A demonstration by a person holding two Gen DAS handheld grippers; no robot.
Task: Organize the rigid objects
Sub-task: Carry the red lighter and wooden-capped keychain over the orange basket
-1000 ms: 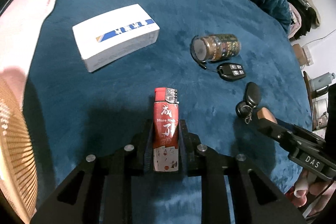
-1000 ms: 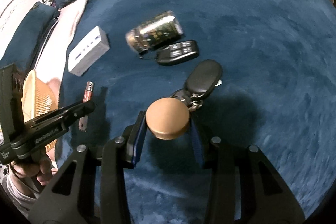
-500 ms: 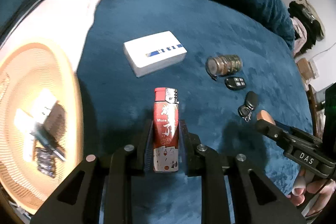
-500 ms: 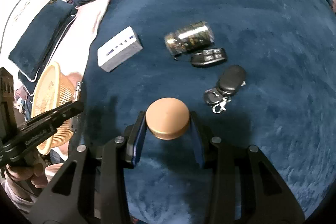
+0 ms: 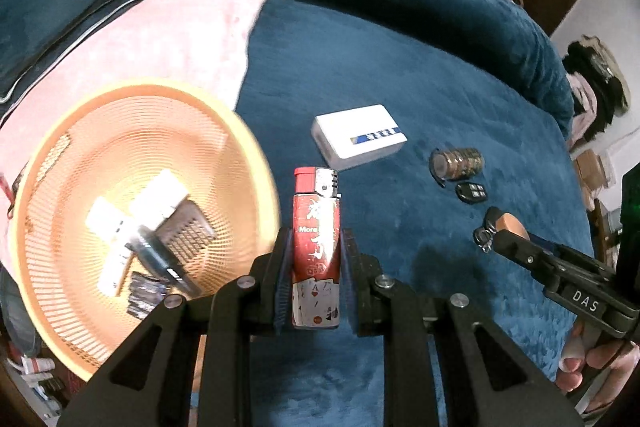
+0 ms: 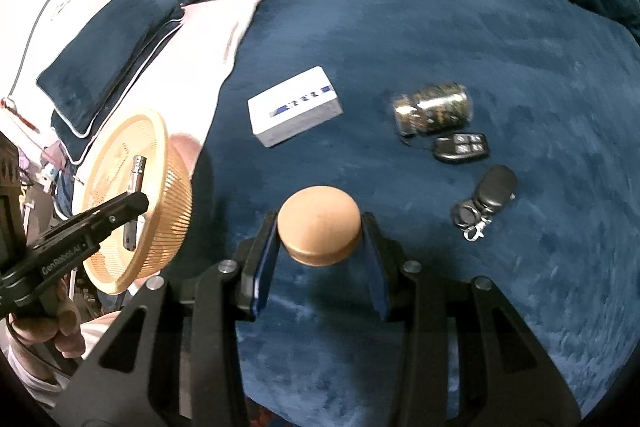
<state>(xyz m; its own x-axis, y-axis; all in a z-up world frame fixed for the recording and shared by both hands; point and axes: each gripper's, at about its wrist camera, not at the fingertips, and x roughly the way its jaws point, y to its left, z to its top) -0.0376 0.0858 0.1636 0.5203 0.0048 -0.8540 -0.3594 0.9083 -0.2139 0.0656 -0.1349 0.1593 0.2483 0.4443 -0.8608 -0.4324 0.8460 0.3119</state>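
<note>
At the left, the orange mesh basket [image 5: 48, 211] already holds small boxes, and the left gripper [image 5: 316, 267] clamps a red lighter [image 5: 317, 247] just beside its rim, long axis along the fingers, metal head pointing away. The right gripper [image 6: 320, 227] grips a round tan wooden lid [image 6: 319, 230] by its sides, flat face up. Under both is open blue blanket [image 6: 500, 47]; white box [image 6: 294, 111], jar [image 6: 436, 109] and key fobs [image 6: 462, 147] lie well apart, farther out.

Blue blanket [image 6: 440, 27]: box [image 6: 294, 111], jar [image 6: 434, 109], fobs [image 6: 462, 148].
</note>
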